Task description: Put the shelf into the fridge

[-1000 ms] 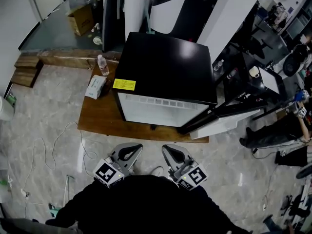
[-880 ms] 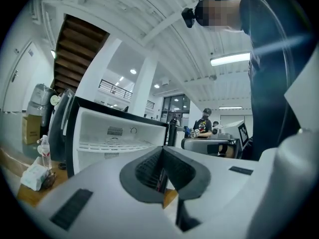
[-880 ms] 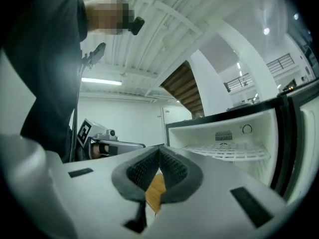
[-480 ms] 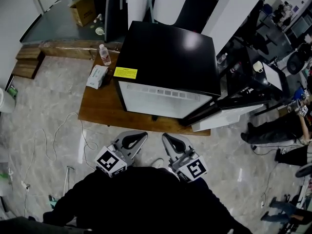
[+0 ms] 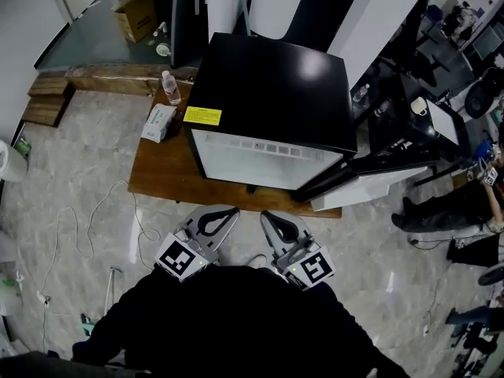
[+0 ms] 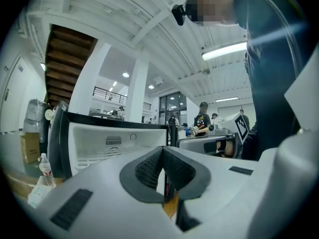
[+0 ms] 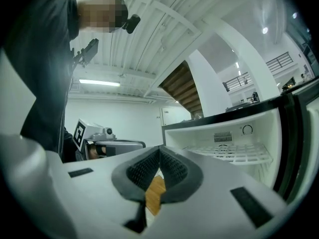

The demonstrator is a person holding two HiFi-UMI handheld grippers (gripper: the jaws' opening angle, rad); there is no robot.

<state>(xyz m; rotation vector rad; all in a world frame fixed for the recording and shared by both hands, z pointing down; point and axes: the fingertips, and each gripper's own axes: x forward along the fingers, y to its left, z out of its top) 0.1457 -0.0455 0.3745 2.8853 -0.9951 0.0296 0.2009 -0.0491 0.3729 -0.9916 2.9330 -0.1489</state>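
A black mini fridge (image 5: 272,93) stands on a low wooden platform (image 5: 161,172), its door (image 5: 370,183) swung open to the right. Its white inside faces me. A white wire shelf (image 7: 232,153) lies level inside the fridge, also seen in the left gripper view as the wire shelf (image 6: 97,156). My left gripper (image 5: 228,213) and right gripper (image 5: 268,216) hover side by side close to my body, short of the platform's front edge. Both point at the fridge opening. The jaws of each are shut with nothing between them, as the left gripper (image 6: 162,151) and right gripper (image 7: 159,151) show close up.
A water bottle (image 5: 167,87) and a tissue box (image 5: 157,122) sit on the platform left of the fridge. A white cable (image 5: 87,227) trails over the marble floor at left. Wooden steps (image 5: 43,105) lie far left, and a dark table with a cup (image 5: 417,105) stands right of the door.
The head view has shifted slightly. Both grippers stay shut near my body in about the same place.
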